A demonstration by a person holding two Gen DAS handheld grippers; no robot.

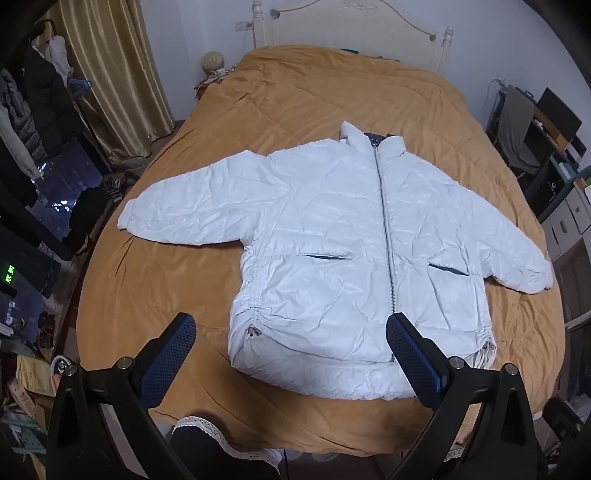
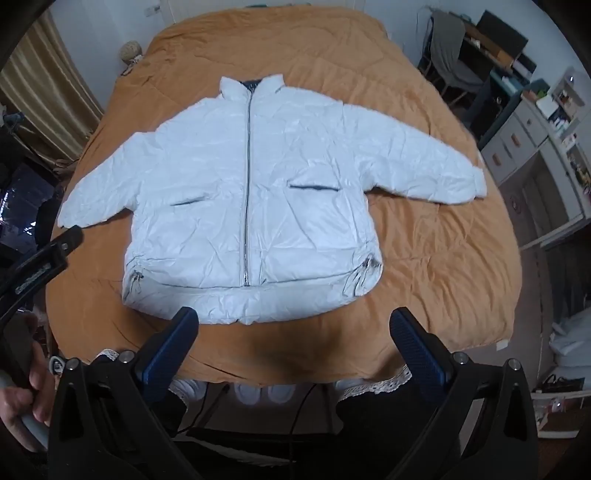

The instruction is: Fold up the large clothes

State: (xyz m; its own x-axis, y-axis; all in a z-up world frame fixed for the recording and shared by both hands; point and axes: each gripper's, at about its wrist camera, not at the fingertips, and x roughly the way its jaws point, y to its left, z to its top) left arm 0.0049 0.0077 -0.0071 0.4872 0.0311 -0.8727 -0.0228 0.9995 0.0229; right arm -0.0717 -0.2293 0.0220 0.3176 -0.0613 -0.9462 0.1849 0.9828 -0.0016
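A pale blue-white puffer jacket (image 1: 325, 236) (image 2: 243, 184) lies flat and zipped on the orange bed cover (image 1: 288, 99) (image 2: 436, 251), front up, collar toward the headboard, both sleeves spread out sideways. My left gripper (image 1: 291, 328) hovers open above the jacket's hem, its blue-padded fingers (image 1: 170, 354) wide apart with nothing between them. My right gripper (image 2: 293, 325) hangs open over the near bed edge, just short of the hem, and holds nothing. The left gripper's body (image 2: 40, 266) and the hand (image 2: 22, 398) holding it show at the left of the right wrist view.
A cream headboard (image 1: 351, 26) stands at the far end. Curtains (image 1: 122, 66) and hanging clothes (image 1: 33, 110) fill the left side. A chair with a grey garment (image 2: 450, 59) and drawers (image 2: 524, 147) stand on the right. Shoes (image 2: 258, 395) and cables lie on the floor by the bed's foot.
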